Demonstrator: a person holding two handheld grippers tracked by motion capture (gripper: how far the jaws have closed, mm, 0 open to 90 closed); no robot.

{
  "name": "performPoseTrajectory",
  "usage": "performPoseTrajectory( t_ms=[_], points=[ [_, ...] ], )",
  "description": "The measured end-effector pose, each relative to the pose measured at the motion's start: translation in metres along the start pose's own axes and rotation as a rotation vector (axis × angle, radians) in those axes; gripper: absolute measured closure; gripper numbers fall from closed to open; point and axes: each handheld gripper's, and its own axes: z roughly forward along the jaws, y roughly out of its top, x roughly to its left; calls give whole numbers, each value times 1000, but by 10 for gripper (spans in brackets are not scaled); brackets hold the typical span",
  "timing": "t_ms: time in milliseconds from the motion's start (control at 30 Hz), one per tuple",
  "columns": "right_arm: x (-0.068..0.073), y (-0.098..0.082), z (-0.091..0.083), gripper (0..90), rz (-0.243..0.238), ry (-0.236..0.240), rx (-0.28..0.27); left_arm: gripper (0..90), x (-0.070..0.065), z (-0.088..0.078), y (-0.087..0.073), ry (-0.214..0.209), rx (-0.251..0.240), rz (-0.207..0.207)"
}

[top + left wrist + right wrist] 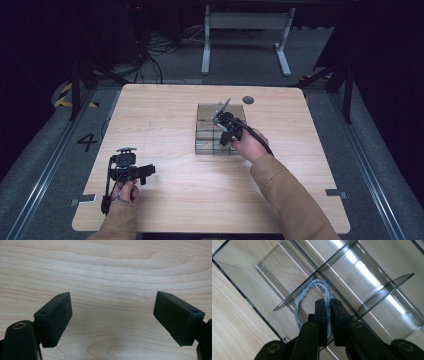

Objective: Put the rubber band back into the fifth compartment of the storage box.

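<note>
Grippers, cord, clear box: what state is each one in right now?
Left gripper: open, nothing between its jaws, over bare table.
Right gripper: shut on the cord, reaching into the box.
Cord: pale blue, braided, looped, pinched at one side.
Box: clear, open-topped, split by dividers, standing on the table.

Cord: pale blue braided loop (pixel 312 293), low centre of frame.
Organizer: clear divided box (pixel 387 285); cord inside one compartment.
</note>
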Motion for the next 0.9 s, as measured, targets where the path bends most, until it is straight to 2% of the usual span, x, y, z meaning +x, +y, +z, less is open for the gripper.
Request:
performPoseTrajectory(
  t_ms=[233,367,433,467,500,567,600,767,900],
  points=[
    [-3,-1,3,831,-1,8,5,161,1,0,-1,5,1,-7],
    [-2,-1,3,751,0,9,3,161,2,-1,-1,5,-2,-8],
    [0,-2,-1,740,-17,5,-13,161,2,0,-1,5,0,-7],
    [1,-2,-3,684,-23,2,-20,161,1,0,-1,6,4,-6],
    [1,-2,-3,668,-37,0,-31,161,1,0,-1,6,5,-4],
    [1,-2,-6,661,-46,-7,-37,161,1,0,-1,6,3,-6],
    [0,-2,-7,653,-32,-5,-38,161,2,0,-1,5,2,-6],
    [-2,-4,-12,648,-32,-4,-57,161,3,0,-1,4,-2,-7],
    [-2,-6,-21,649,-38,0,-92,161,2,0,-1,5,3,-3]
  ],
)
